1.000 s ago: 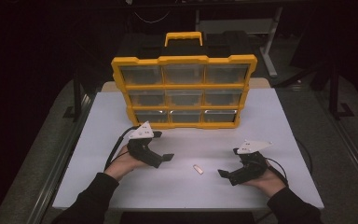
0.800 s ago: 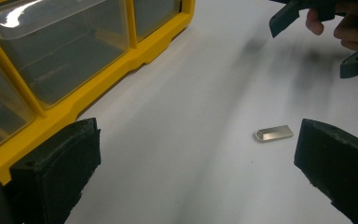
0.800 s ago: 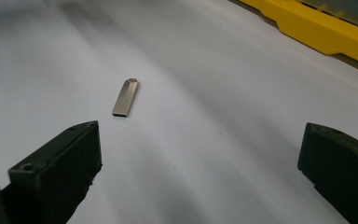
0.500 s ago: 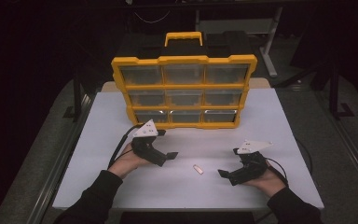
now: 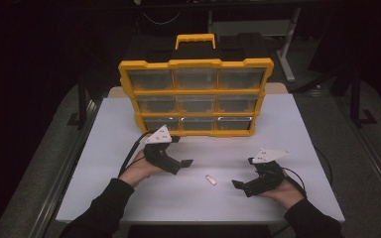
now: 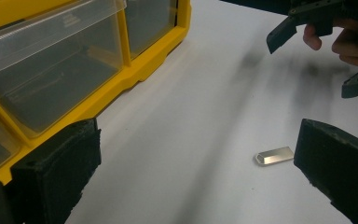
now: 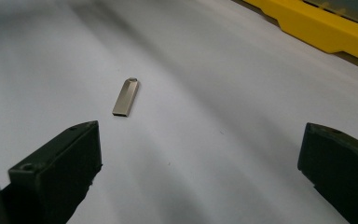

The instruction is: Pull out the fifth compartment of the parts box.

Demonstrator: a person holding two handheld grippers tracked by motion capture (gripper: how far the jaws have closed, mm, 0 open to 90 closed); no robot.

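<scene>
Silver, flat metal USB stick [image 5: 210, 180] lies on the white surface [image 5: 297, 129] between both tools, touching neither; left tool [image 5: 182, 164] and right tool [image 5: 240, 186] are spread wide, near the yellow drawer organizer [image 5: 196, 63].

A small flat silver metal stick [image 5: 211, 180] lies flat, lower centre of the high view, untouched.

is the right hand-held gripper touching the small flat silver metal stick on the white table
Apart. The right gripper view shows the small flat silver metal stick lying ahead of the open right hand-held gripper, with bare white table between.
</scene>
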